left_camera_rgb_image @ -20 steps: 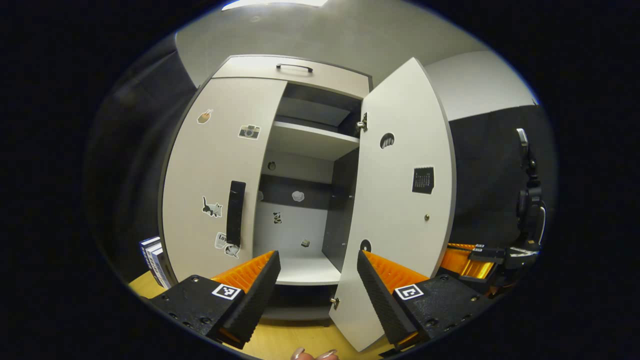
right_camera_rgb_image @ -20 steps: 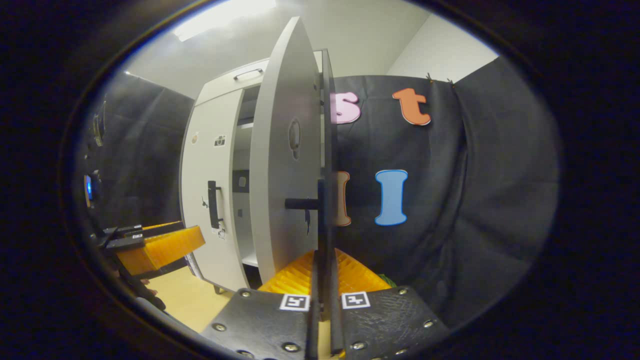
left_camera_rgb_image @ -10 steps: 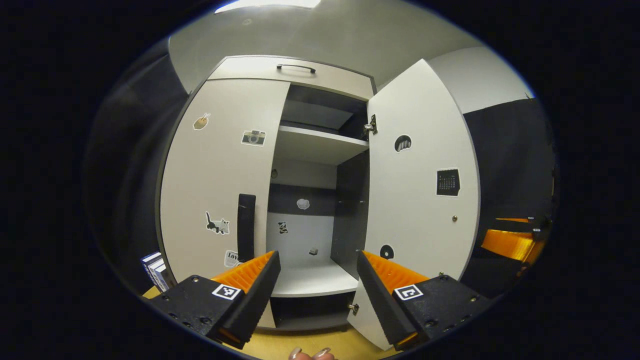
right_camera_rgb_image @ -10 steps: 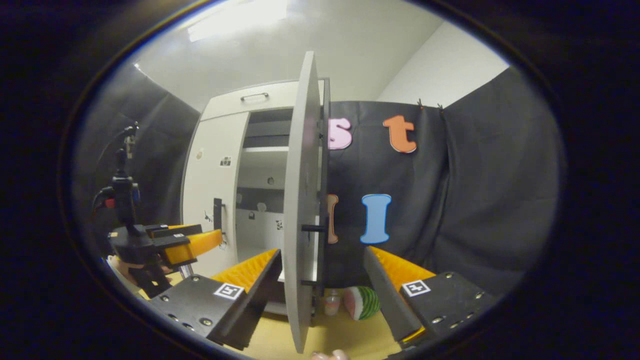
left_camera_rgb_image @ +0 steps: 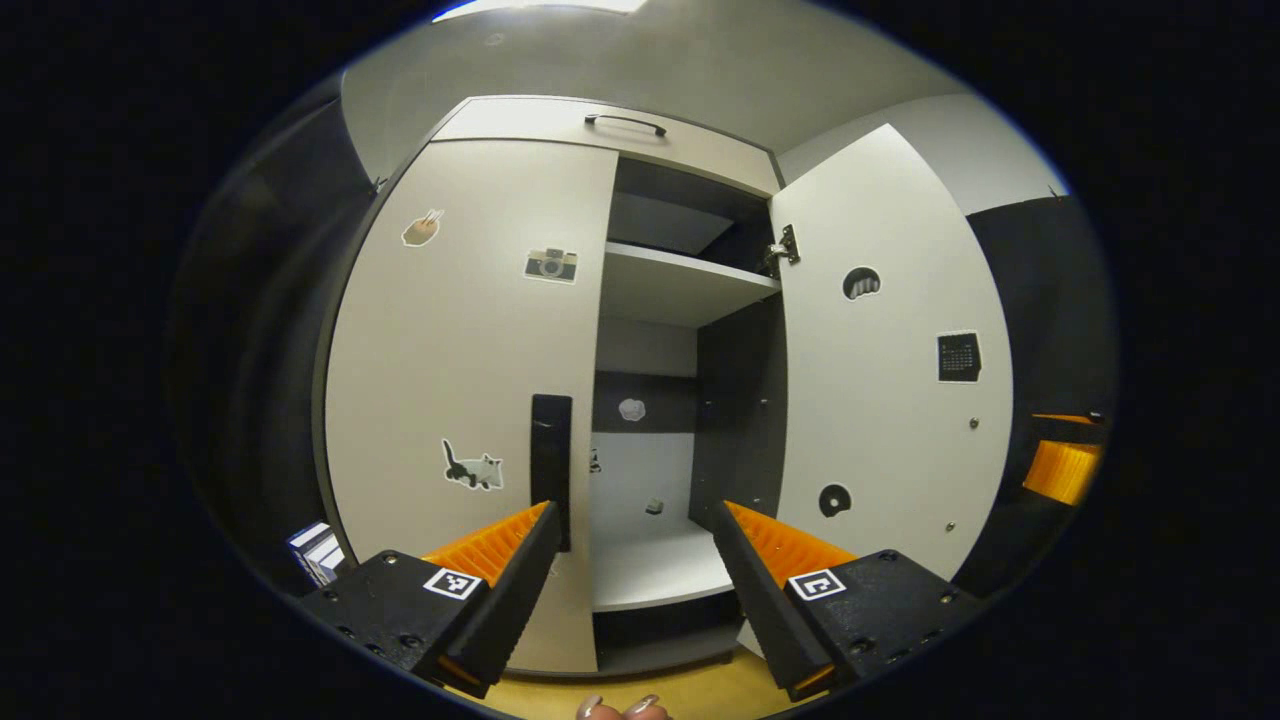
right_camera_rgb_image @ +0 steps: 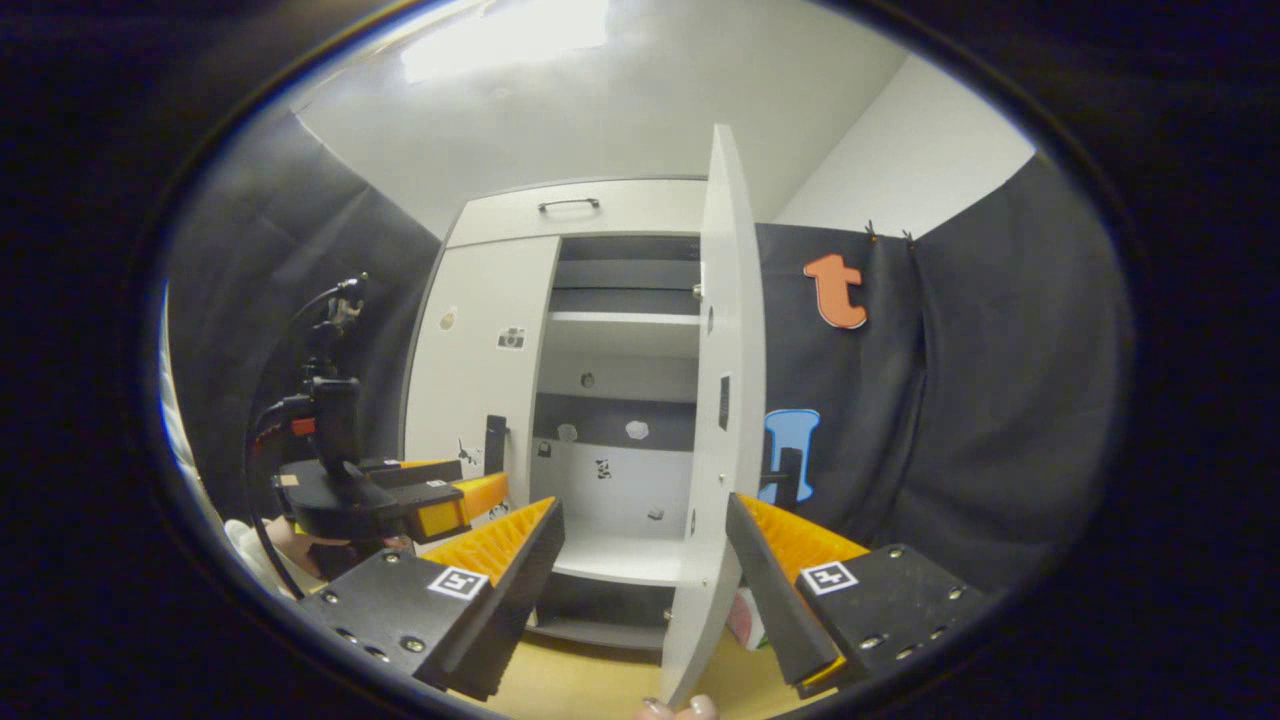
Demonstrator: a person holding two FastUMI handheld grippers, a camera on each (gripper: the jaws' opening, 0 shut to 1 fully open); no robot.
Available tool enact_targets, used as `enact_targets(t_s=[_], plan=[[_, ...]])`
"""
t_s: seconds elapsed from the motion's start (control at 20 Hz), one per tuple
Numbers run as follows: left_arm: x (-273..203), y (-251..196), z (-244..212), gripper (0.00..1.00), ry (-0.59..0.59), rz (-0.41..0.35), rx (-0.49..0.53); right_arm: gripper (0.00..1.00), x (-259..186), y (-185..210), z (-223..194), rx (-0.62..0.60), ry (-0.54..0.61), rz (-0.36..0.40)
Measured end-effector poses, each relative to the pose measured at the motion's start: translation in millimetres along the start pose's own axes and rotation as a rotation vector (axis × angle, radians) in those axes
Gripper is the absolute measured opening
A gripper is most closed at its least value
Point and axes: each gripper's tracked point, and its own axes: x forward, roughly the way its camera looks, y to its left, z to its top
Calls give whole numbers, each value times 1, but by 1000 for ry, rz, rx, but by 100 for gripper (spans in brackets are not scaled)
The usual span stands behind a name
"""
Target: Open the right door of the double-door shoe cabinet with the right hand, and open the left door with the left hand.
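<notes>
My left tool [left_camera_rgb_image: 632, 540] is showing two wedge-shaped fingers with ribbed inner faces, each running back into a black mounting block dotted with small screws. Each block is wearing a square black-and-white marker on a white patch. My right tool [right_camera_rgb_image: 645, 540] is showing the same build: ribbed wedges, black blocks, screw heads, a square marker on each side. In the right gripper view my other tool is carrying a black post on top with a dark cable looping off it and a small red part.
</notes>
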Motion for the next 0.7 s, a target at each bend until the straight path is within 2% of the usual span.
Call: enact_targets(t_s=[0.2,0.4,0.55,0.7], plan=[[20,28,0,95,-21,-1,17,97,7,29,-5,-4,5,11],[48,43,-4,95,-39,2,-2,97,18,40,-13,2,27,-10],[68,49,-16,95,-6,23,34,98,20,34,-15,-24,39,-30],[78,47,-19,89,-18,38,-9,96,22,38,-19,-51,55,-21]])
